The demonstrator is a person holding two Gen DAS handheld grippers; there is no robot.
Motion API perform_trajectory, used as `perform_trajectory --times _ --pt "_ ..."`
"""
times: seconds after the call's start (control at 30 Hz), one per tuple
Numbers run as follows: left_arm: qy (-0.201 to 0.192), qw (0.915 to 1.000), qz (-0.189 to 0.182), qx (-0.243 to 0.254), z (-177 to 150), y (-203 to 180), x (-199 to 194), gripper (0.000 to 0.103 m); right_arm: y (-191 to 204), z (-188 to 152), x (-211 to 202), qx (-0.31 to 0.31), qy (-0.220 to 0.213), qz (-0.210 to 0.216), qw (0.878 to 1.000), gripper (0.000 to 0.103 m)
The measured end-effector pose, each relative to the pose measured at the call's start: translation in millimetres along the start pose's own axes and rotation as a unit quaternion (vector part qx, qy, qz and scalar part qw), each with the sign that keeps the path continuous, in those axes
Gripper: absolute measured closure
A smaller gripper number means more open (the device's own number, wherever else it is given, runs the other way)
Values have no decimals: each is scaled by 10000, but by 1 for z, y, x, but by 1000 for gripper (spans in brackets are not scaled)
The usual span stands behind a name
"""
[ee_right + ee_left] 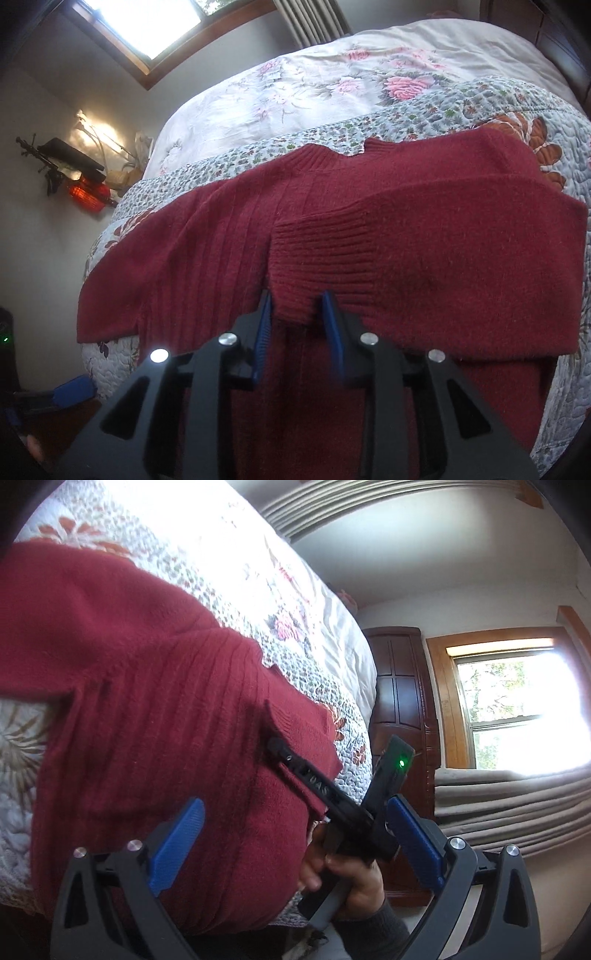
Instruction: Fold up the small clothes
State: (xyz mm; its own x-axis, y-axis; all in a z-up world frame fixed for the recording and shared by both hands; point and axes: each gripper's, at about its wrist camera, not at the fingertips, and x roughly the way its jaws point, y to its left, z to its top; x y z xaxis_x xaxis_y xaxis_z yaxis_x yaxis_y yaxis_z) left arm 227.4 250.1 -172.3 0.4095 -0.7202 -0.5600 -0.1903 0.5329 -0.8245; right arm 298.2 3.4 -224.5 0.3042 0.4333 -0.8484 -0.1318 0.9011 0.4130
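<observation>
Spread flat across the quilted floral bedspread (424, 107): one dark red knitted sweater (229, 236), collar toward the far side, hem hanging off the near edge.

Left of the sweater's middle, left gripper (295, 843) with blue pads gaping wide, nothing between them, hovering over the ribbed body. Just right of that, a hand (354, 882) working the other black gripper, whose tip reaches onto the knit.

Further right on the sweater, a sleeve folded in over the chest, ribbed cuff (314, 266) pointing at the camera. Right gripper (297, 325) straddling the cuff's corner, pads partly closed around it; can't tell if actually pinching yet.

Soft, floppy, a bit stretchy by the look of it, probably light but grabby against the quilt. Best grabbed at the ribbed cuff or hem, where the knit looks thicker and less likely to slip or bunch up.
</observation>
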Motion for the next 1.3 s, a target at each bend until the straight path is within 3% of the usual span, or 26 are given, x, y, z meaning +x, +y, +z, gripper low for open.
perform_trajectory --times 0.07,0.27,0.53,0.73,0.8,0.87,0.9,0.97,1.17,1.3 --pt "110 9998 -57 -127 12 0 17 4 0 -9 -13 29 59 176 9998 62" --pt "739 9960 -317 -400 46 -3 84 4 -40 -54 -67 287 -4 121 9995 57" --pt "1312 9895 537 -277 58 7 161 4 -112 -138 -125 1482 -173 -70 9888 54" --pt "1316 9883 744 -201 61 1 175 4 -122 -166 -134 1977 -228 61 9800 54" --pt "1380 9859 942 -118 64 -4 182 11 -116 -168 -133 1979 -221 137 9799 54" --pt "1445 9832 1112 39 65 -9 185 39 -112 -166 -132 1946 -213 214 9804 54" --pt "1474 9803 1312 123 65 -10 187 46 -110 -166 -131 1928 -215 249 9807 54" --pt "1579 9778 1373 86 67 -6 188 70 -106 -164 -130 1918 -208 308 9807 54" --pt "1434 9772 1520 366 69 -8 186 93 -99 -165 -130 1880 -200 351 9813 54" --pt "1230 9806 1372 668 69 -25 174 96 -99 -165 -131 1919 -231 348 9805 54"
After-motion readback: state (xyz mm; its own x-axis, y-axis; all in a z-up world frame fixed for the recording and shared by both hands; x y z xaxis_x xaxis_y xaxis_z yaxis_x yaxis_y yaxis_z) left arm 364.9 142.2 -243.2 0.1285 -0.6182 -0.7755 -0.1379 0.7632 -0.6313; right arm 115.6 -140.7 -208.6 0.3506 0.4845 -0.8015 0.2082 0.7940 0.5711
